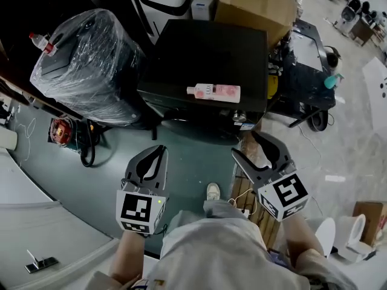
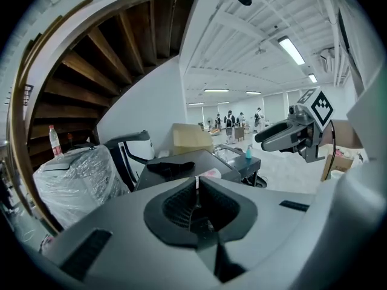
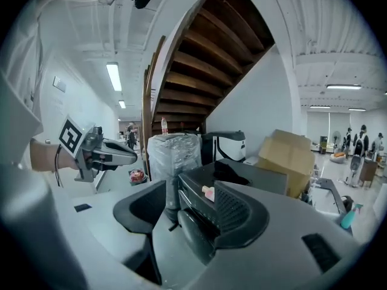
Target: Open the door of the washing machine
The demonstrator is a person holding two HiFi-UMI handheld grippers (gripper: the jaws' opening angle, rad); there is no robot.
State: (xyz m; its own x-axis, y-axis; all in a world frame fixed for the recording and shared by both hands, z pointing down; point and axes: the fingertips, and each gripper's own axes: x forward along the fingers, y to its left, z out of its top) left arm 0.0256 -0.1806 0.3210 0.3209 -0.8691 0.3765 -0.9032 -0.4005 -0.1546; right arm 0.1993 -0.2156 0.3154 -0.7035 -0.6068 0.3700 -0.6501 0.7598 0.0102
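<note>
Head view: black washing machine (image 1: pixel 205 59) sits straight ahead w/ a pink bottle (image 1: pixel 214 92) lying on its top and a plastic-wrapped appliance (image 1: pixel 84 65) just left of it; left gripper (image 1: pixel 158 151) & right gripper (image 1: pixel 244 142) both hang short of its front, not touching. Left gripper view: jaws pressed together, nothing btwn them, machine beyond the tips. Right gripper view: jaws spread wide & empty, framing the machine's front corner, its round door (image 3: pixel 192 228) looking shut.
</note>
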